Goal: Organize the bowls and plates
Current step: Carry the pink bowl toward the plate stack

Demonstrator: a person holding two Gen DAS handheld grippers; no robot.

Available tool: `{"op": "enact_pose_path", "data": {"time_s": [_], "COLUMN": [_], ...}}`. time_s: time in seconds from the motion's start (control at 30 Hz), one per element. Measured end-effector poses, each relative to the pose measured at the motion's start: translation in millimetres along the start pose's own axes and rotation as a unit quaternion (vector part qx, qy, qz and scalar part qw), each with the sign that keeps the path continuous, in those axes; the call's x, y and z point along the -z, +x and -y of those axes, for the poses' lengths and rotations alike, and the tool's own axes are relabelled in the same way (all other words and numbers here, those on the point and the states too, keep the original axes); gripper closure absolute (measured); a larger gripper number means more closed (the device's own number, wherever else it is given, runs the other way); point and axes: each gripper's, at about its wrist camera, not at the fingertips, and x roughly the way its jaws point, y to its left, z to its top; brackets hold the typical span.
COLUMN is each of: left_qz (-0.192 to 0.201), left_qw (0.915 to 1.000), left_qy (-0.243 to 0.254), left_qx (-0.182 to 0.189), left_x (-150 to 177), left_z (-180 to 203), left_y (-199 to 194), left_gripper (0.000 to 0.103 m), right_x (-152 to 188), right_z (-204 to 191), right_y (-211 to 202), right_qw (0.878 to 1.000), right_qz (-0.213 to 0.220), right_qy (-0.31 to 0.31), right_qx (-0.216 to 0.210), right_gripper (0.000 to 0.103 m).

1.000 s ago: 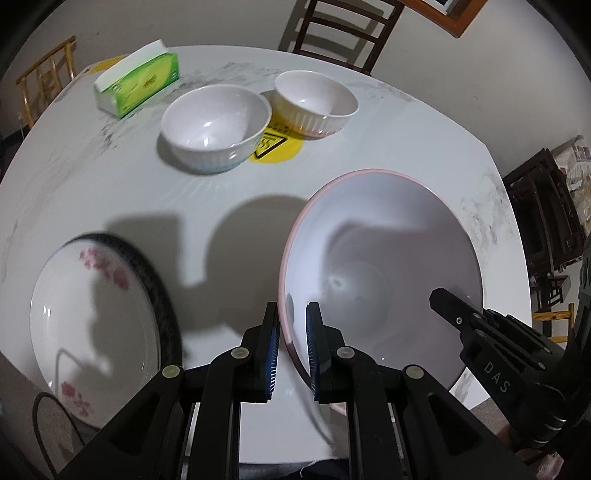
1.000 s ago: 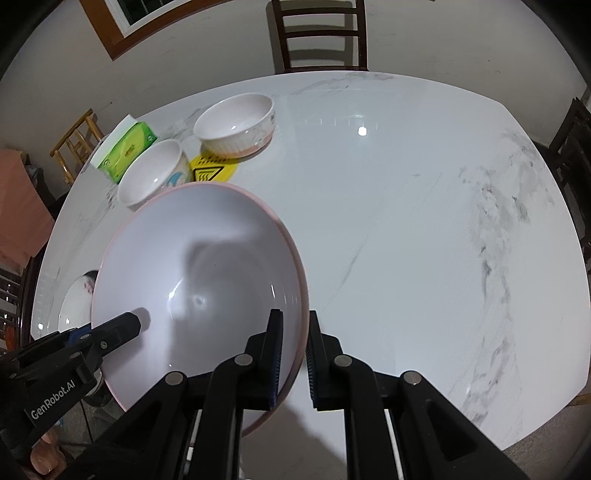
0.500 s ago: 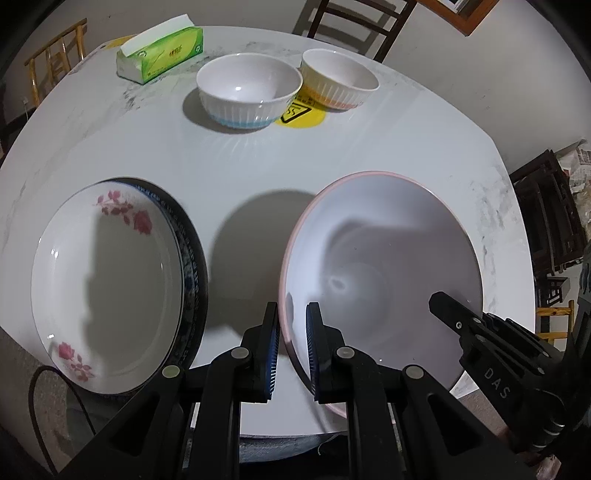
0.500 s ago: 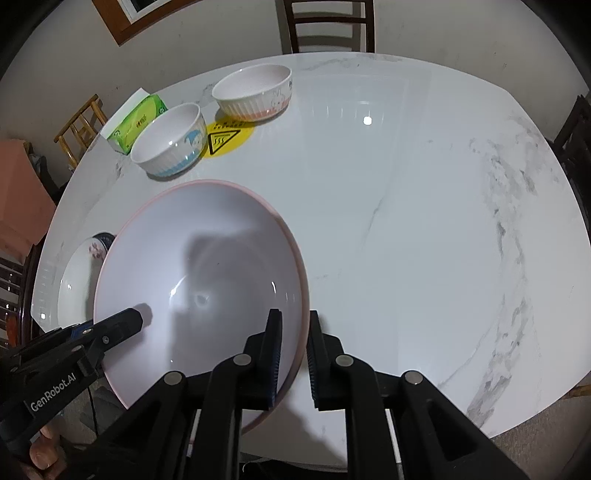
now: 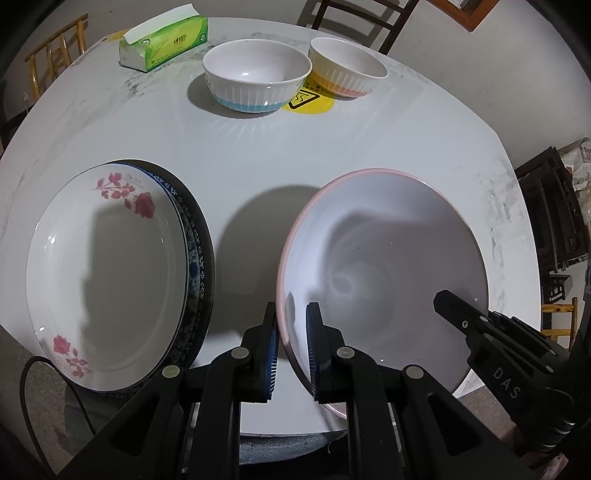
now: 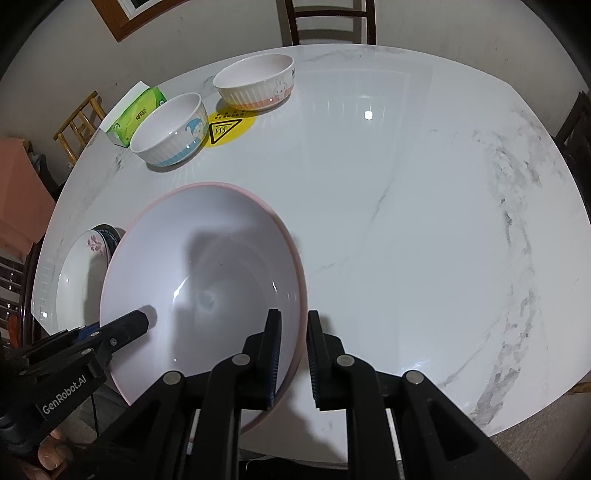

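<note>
A large pink-rimmed white bowl is held above the table's near edge by both grippers. My left gripper is shut on its left rim. My right gripper is shut on its right rim. The right gripper also shows in the left wrist view, and the left gripper in the right wrist view. To the left, a white rose-patterned plate lies on a dark blue-patterned plate. Two small ribbed bowls stand at the far side: one blue-based, one orange-based.
A green tissue box sits at the far left of the white marble table. A yellow warning sticker lies between the small bowls. Chairs stand around the table.
Both grippers have lifted the big bowl and drawn it back toward the near edge. The stacked plates and small bowls show more fully now.
</note>
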Motion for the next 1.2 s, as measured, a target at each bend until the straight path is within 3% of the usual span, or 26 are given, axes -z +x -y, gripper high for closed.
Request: {"op": "enact_pose_path", "data": {"time_s": [0.8, 1.2], "left_qz": [0.009, 0.019], "left_qw": [1.0000, 0.9998], "left_qy": [-0.001, -0.003], "left_qx": [-0.004, -0.007], "left_x": [-1, -3], "left_z": [0, -5], "left_y": [1, -8], "left_gripper": [0.092, 0.091], "right_x": [0, -3], "right_z": [-2, -7], "right_y": [6, -6], "right_qw": [1.000, 1.000], "right_qz": [-0.010, 0.017], "right_qy": [-0.008, -0.024], "right_qx": [-0.006, 0.011], "right_gripper": [0.086, 0.082]}}
